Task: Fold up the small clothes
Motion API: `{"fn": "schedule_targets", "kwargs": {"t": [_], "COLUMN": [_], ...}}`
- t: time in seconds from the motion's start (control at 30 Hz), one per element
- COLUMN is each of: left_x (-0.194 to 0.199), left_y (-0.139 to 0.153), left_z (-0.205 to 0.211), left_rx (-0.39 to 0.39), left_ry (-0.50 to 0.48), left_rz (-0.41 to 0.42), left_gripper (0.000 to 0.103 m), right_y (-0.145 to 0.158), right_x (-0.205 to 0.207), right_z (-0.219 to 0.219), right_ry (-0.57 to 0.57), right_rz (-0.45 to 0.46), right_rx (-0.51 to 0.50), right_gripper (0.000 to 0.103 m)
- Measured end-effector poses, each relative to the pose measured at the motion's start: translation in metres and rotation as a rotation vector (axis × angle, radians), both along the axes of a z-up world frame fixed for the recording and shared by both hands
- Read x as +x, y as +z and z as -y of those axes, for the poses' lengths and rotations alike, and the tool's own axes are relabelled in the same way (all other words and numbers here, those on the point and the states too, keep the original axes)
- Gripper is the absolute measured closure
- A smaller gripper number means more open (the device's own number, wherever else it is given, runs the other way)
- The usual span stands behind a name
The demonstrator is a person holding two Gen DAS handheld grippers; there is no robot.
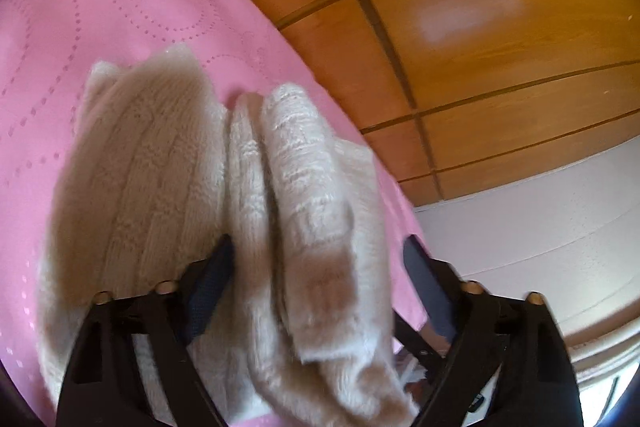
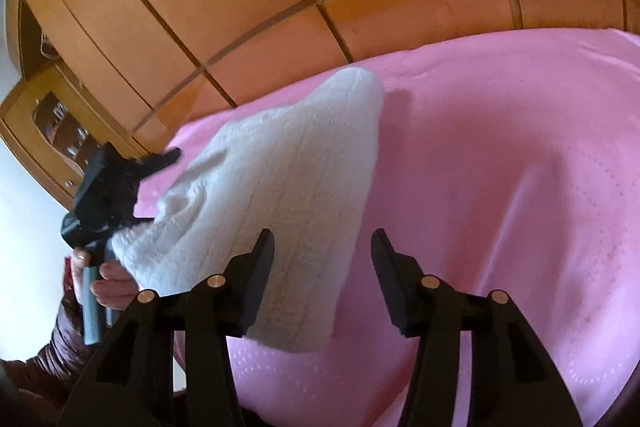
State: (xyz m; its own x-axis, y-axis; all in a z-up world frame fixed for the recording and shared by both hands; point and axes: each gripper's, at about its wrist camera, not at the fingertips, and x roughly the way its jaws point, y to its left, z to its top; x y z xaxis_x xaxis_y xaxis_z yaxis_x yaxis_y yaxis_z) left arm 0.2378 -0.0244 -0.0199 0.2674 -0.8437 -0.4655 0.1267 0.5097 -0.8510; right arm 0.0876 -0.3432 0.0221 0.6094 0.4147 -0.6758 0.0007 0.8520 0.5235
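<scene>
Gathering the cream knitted garment (image 1: 256, 195) is the step in hand, by my judgement, and it lies bunched on the pink bedspread (image 1: 100, 27) in front of the wooden wardrobe (image 1: 500, 39). The left gripper (image 1: 320, 291) has thick folds of the knit between its fingers; the fingers look fairly wide apart, so I cannot tell whether they truly pinch it. To do this well, the left side should take only the edge layers, not the whole wad, and lift evenly so the fold line stays straight. The garment is soft, fuzzy and ribbed, with cable-like ridges, and drapes heavily. To its right, the right gripper (image 2: 322, 279) hangs open and empty above the bedspread, one finger overlapping the garment's edge. The bedspread is smooth, with dotted looping patterns; the wardrobe is glossy panelled wood.
</scene>
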Motion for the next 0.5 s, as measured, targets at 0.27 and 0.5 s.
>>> {"fn": "schedule_targets", "kwargs": {"t": [0.27,0.5], "left_x": [-0.015,-0.031], "left_y": [0.037,0.065], "left_z": [0.022,-0.007], "left_rx": [0.194,0.363], "left_ry": [0.036,0.09], "left_rz": [0.204,0.365], "left_gripper": [0.084,0.084], "right_y": [0.005,0.008], "right_x": [0.004,0.015], "right_z": [-0.04,-0.094], "right_ry": [0.078,0.174], "right_rz": [0.022,0.066], "right_rx": [-0.041,-0.13], "right_gripper": [0.052,0.051]}}
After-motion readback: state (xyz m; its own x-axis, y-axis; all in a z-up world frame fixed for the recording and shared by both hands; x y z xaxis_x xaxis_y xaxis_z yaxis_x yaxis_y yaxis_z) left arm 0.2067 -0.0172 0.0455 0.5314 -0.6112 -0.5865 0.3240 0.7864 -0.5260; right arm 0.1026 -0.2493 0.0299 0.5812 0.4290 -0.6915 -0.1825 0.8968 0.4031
